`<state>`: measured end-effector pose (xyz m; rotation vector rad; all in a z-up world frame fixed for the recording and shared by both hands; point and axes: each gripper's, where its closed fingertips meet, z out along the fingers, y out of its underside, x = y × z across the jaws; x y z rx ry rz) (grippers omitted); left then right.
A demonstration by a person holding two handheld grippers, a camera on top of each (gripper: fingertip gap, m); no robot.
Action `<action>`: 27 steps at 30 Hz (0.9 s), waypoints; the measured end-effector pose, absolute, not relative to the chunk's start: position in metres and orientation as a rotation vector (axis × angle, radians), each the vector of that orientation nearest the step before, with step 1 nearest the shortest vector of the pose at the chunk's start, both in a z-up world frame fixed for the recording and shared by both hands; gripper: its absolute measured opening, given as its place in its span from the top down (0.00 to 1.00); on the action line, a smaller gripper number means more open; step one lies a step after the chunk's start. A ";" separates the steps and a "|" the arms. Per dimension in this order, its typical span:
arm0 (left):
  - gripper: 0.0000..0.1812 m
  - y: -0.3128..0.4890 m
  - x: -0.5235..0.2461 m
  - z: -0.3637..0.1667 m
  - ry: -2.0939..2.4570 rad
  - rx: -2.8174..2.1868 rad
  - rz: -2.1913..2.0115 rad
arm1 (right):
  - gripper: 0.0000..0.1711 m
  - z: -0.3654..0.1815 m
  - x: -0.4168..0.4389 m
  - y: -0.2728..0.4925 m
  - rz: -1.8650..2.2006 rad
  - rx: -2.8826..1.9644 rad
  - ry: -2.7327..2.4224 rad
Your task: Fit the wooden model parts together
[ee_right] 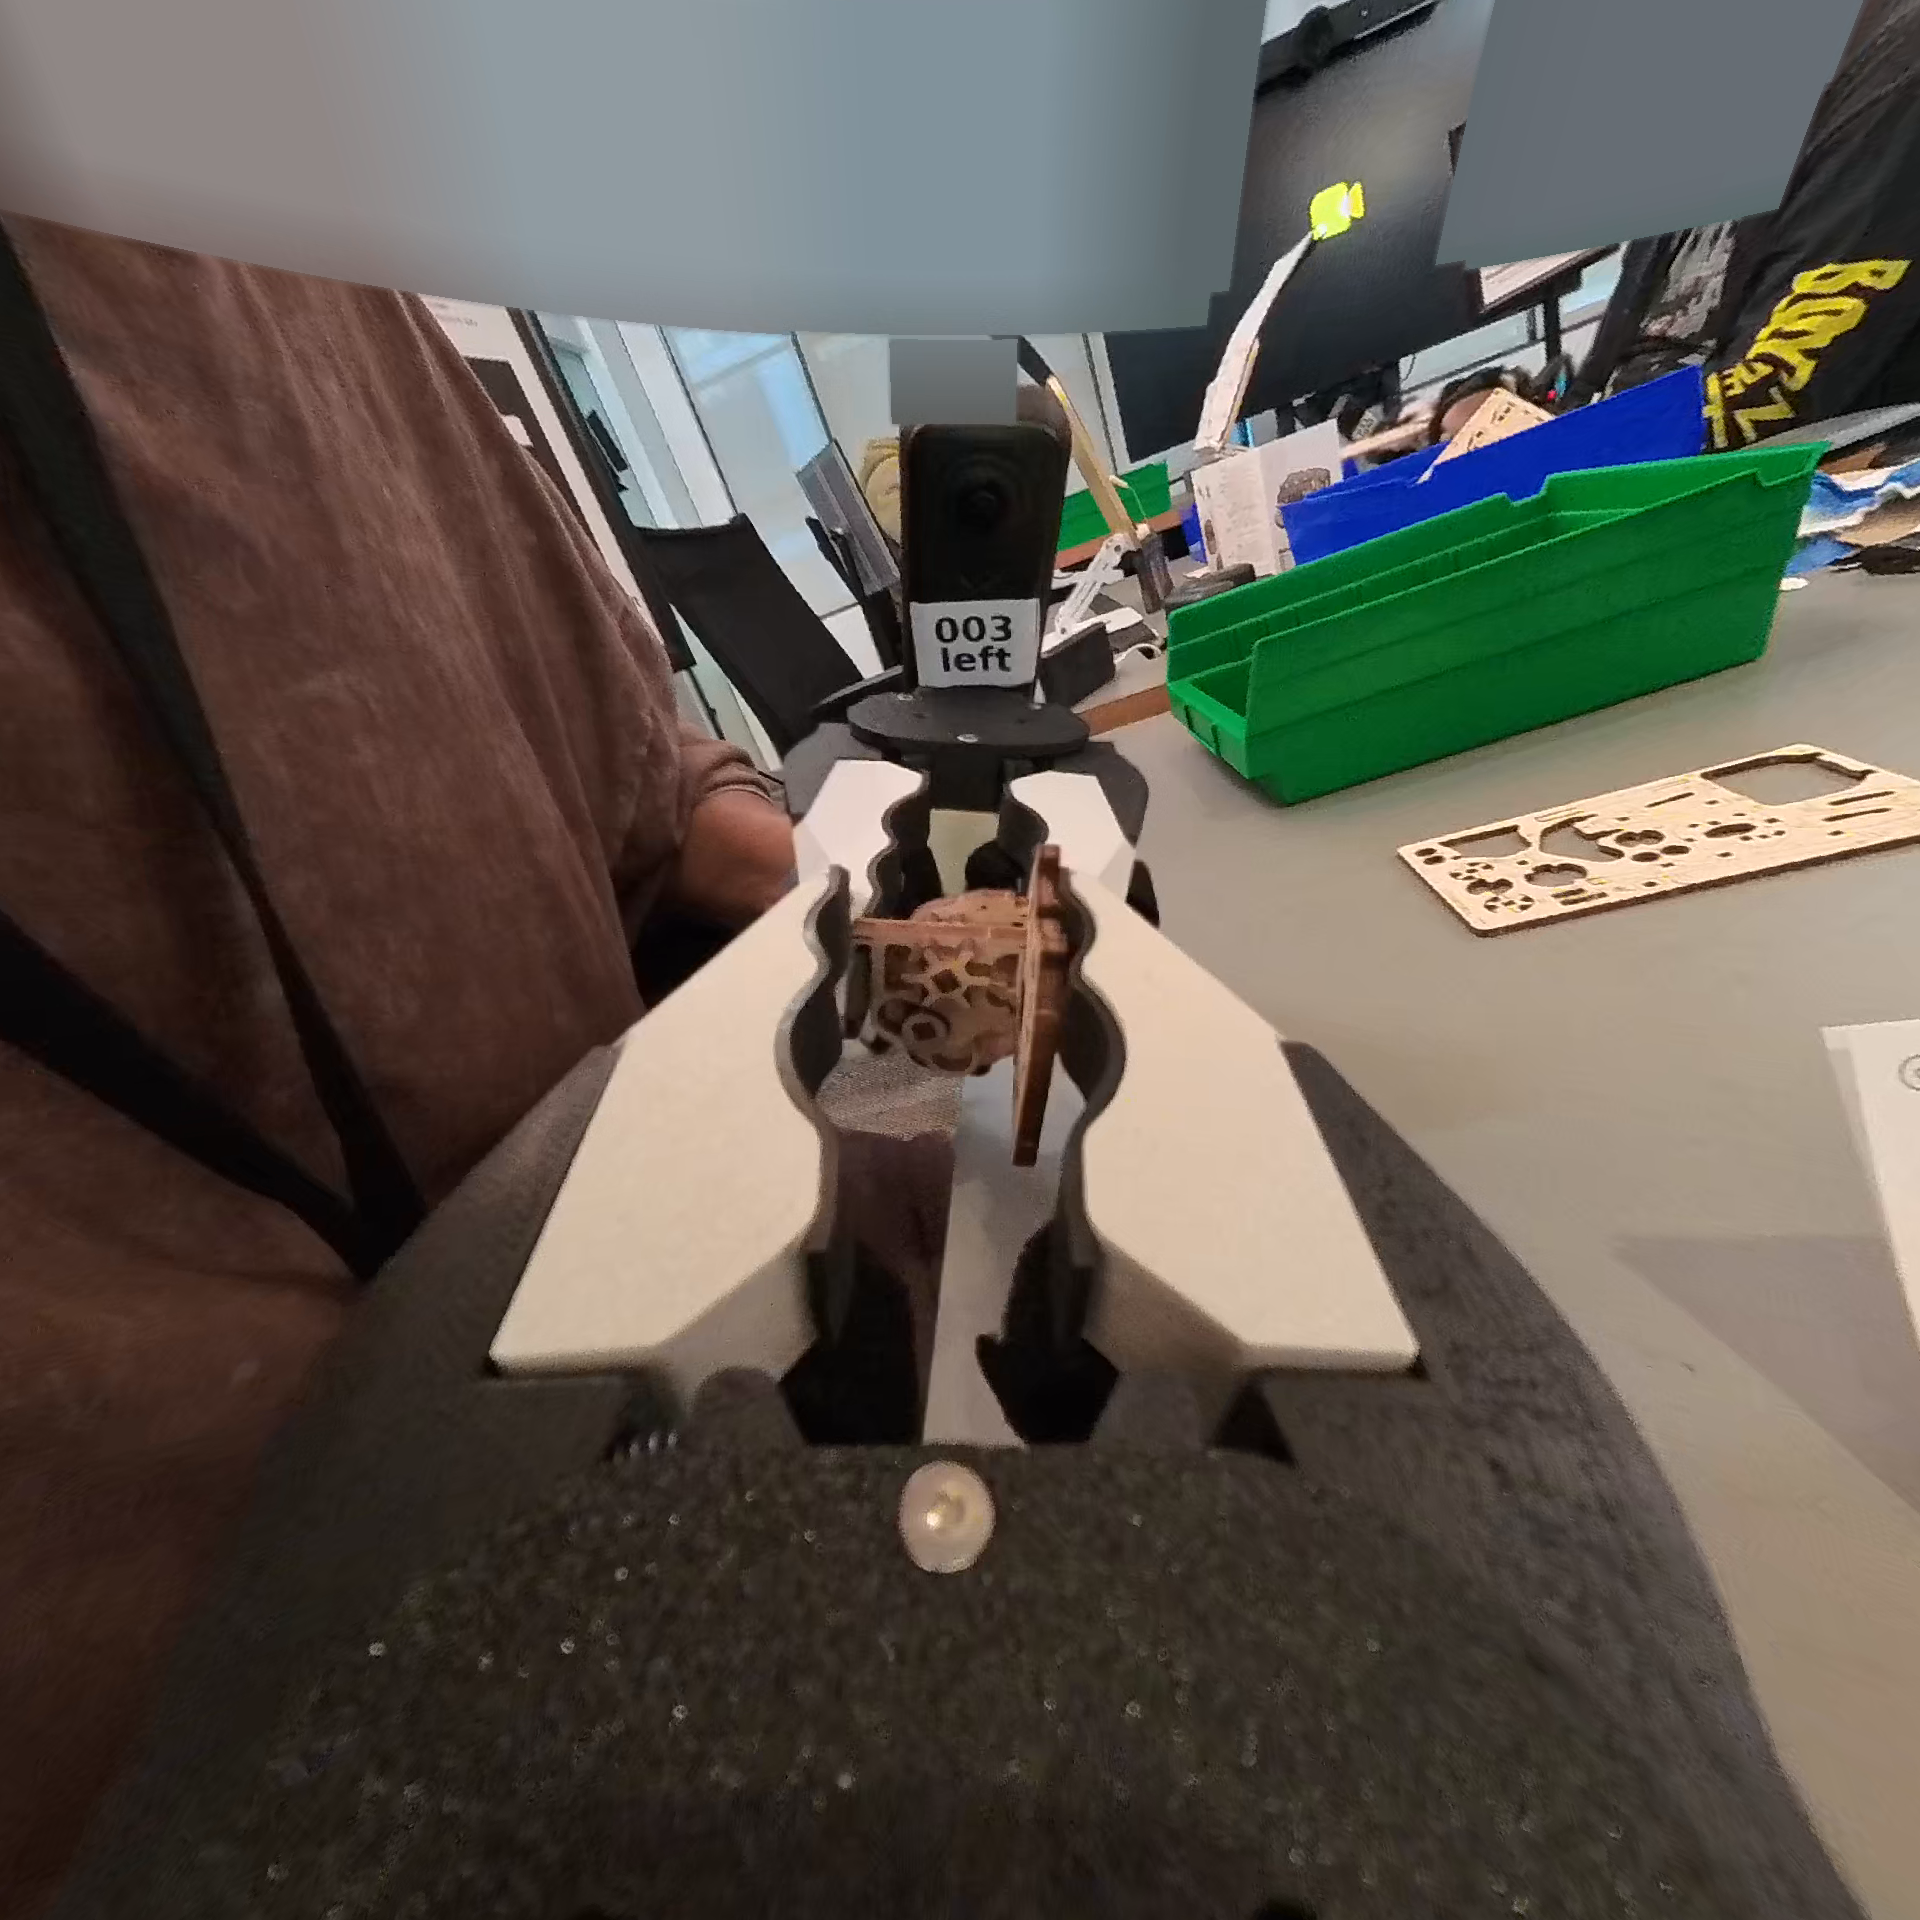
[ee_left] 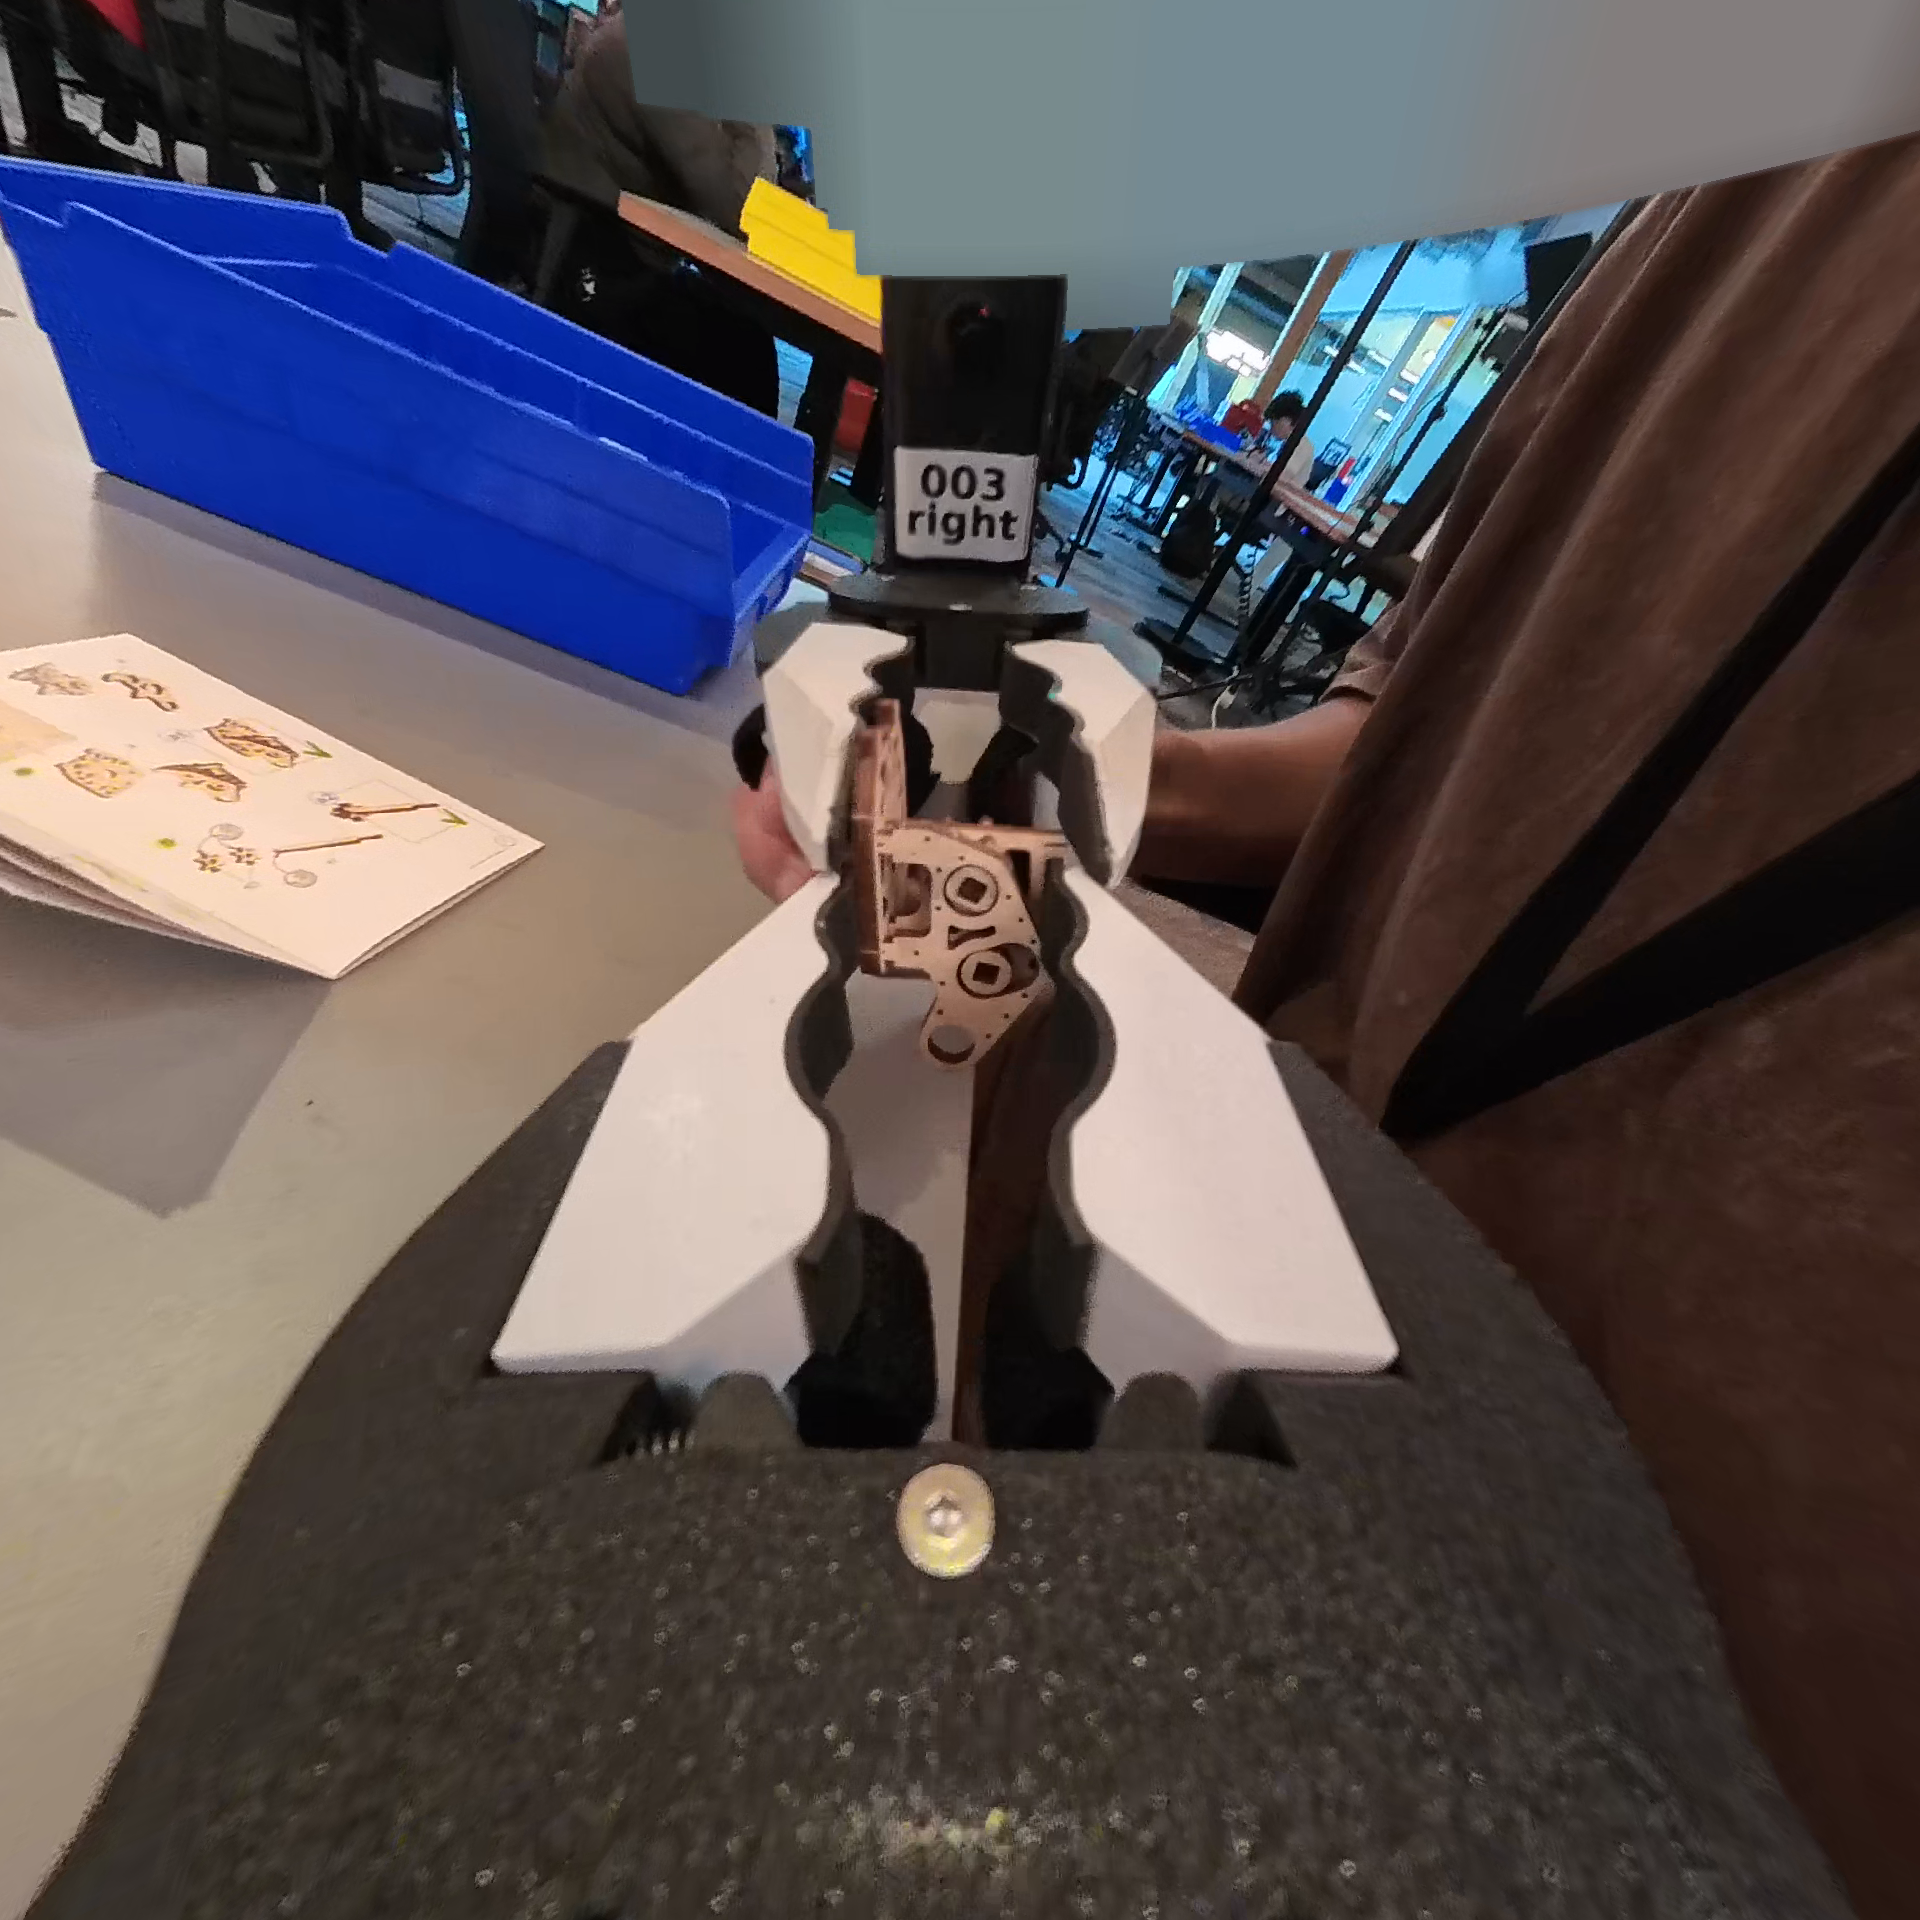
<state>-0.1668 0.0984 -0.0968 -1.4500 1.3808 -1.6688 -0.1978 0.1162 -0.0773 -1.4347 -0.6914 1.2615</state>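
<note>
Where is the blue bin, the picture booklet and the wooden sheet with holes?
blue bin (ee_left: 416, 436), left wrist view, on its long side wall.
picture booklet (ee_left: 239, 800), left wrist view, on the open top page.
wooden sheet (ee_right: 1662, 836), right wrist view, on its flat middle.

Pale tan is seen on the wooden model (ee_left: 961, 925), white on the fingers (ee_left: 686, 1174), blue and green on the bins (ee_left: 416, 416) (ee_right: 1475, 665), grey on the worktop (ee_left: 156, 1299).

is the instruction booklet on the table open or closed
Open. The booklet lies flat on the grey table, a page of assembly drawings facing up, more pages stacked beneath it.
</note>
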 end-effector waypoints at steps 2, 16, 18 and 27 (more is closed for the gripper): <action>0.82 0.098 -0.166 -0.096 1.371 -1.451 -1.685 | 0.78 -0.076 -0.198 0.116 1.273 -1.435 -0.689; 0.82 0.098 -0.164 -0.092 1.356 -1.452 -1.680 | 0.78 -0.072 -0.198 0.115 1.315 -1.406 -0.687; 0.82 0.098 -0.164 -0.093 1.357 -1.462 -1.683 | 0.78 -0.074 -0.198 0.115 1.317 -1.415 -0.687; 0.82 0.097 -0.164 -0.096 1.375 -1.471 -1.669 | 0.78 -0.077 -0.197 0.114 1.326 -1.430 -0.710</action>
